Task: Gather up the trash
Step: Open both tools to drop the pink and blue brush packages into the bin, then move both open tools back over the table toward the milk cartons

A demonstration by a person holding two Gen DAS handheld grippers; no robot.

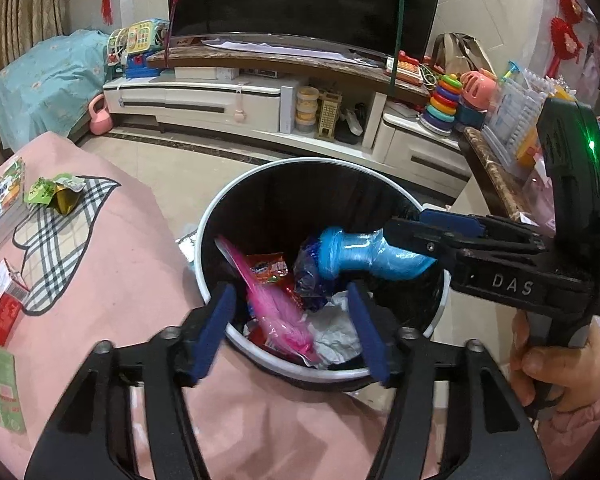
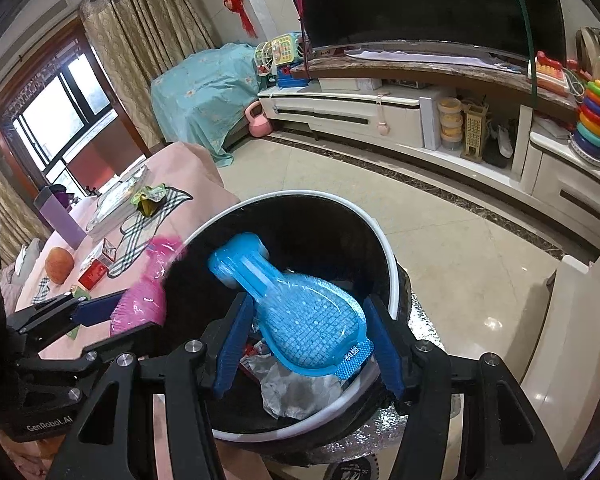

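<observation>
I have both tools over the round trash bin [image 1: 204, 240], which fills the lower middle of both wrist views beside the pink-covered tabletop [image 1: 112, 280].

My right tool [image 2: 306, 334] is pinching a blue plastic brush package [image 2: 300, 312]; its blue pads press both sides of the wide end, and the narrow end points out over the bin's dark interior. In the left wrist view the same package [image 1: 364, 256] juts from the right tool [image 1: 410, 236] at centre right, above the rubbish.

My left tool [image 1: 294, 330] is spread, nothing between its pads. Just past them a pink package [image 1: 276, 304] lies slanted inside the bin on crumpled white paper [image 1: 332, 332] and an orange wrapper [image 1: 270, 270].

On the tabletop at the left of that frame, a green wrapper [image 1: 56, 194] and a red-and-white box [image 1: 2, 304] lie well apart from the bin.
</observation>
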